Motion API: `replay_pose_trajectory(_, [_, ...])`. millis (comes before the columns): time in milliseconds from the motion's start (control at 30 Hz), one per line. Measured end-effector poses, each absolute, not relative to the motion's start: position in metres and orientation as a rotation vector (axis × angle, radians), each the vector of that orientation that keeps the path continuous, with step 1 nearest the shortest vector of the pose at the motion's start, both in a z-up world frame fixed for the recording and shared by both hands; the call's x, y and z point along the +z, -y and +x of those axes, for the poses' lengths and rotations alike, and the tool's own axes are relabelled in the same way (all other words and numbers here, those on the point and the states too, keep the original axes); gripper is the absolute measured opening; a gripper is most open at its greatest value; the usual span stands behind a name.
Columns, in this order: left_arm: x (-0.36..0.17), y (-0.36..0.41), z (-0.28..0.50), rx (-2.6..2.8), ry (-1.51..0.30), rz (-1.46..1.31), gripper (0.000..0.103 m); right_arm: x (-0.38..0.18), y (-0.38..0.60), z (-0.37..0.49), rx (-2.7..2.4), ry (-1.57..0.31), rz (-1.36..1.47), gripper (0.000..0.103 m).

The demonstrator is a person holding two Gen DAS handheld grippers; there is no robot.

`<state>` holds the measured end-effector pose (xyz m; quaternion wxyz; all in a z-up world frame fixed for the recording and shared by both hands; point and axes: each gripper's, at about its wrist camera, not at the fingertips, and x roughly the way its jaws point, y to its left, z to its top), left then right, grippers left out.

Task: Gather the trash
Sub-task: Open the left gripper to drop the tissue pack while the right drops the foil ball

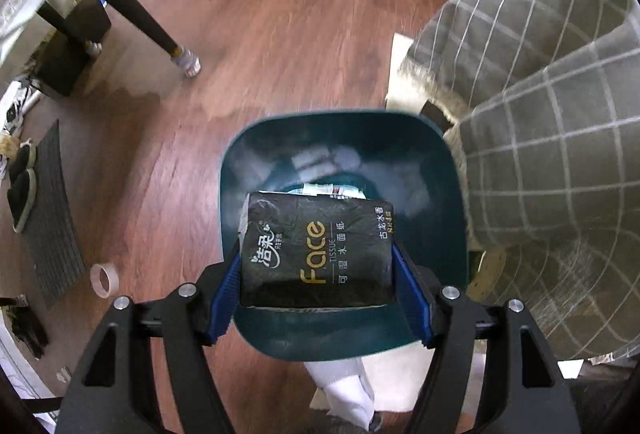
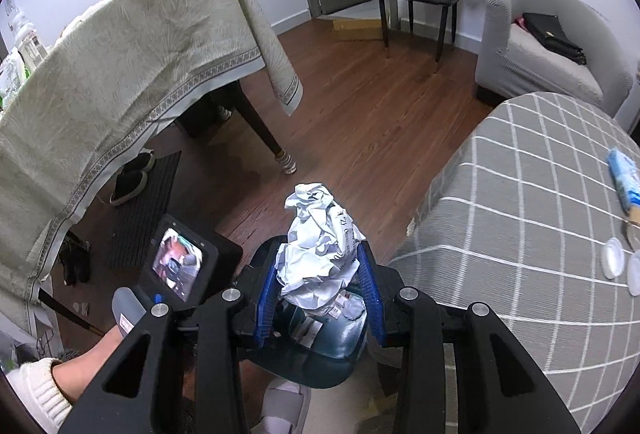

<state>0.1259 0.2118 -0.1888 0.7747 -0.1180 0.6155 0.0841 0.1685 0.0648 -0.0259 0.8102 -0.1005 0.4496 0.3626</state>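
Tissue pack: black "Face" tissue pack (image 1: 316,254), pinched on both short sides between the blue pads of the left gripper (image 1: 316,274); it hangs directly over the open mouth of the bin.
Crumpled paper: white ball of crumpled paper (image 2: 320,250), clamped between the blue fingers (image 2: 370,290) of the right gripper (image 2: 320,274); it rises above the fingertips and sits over the bin.
Left gripper: closed on the tissue pack, pads touching its sides.
Right gripper: closed on the crumpled paper.
Trash bin: dark teal trash bin (image 1: 452,194), below and just ahead of both grippers, standing on the wood floor (image 1: 280,34); printed packaging lies inside at the bottom.
Right of the grippers: grey checked cloth (image 2: 520,214) over a low surface, close beside the bin.
Left of the left gripper: tape roll (image 1: 103,280) on the floor, near a dark mat with slippers.
Ahead, left: dark table leg (image 1: 132,14) under a pale tablecloth (image 2: 120,74).
Far ahead in the right wrist view: grey armchair (image 2: 532,50) with a black bag; chair bearing a potted plant.
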Motion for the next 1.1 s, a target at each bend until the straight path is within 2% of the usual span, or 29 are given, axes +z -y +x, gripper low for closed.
replay_pose_trajectory(100, [-0.2, -0.211, 0.124, 0.159, -1.362, -0.271, 0.073, -0.032, -0.074, 0.17, 0.776, -0.973, -0.222, 0.038])
replay_pose_trajectory(300, [-0.202, -0.214, 0.118, 0.133, -1.367, -0.286, 0.084, -0.047, -0.088, 0.174, 0.764, -1.009, -0.24, 0.038])
replay_pose_trajectory(467, [-0.193, -0.224, 0.113, 0.138, -1.325, -0.297, 0.084, -0.059, -0.099, 0.171, 0.768, -1.029, -0.267, 0.038])
replay_pose_trajectory(933, [-0.105, -0.27, 0.091, 0.267, -1.031, -0.336, 0.052, -0.095, -0.111, 0.17, 0.766, -1.104, -0.313, 0.038])
replay_pose_trajectory(1100, [-0.078, -0.271, 0.091, 0.261, -0.95, -0.37, 0.044, -0.119, -0.114, 0.168, 0.765, -1.149, -0.349, 0.038])
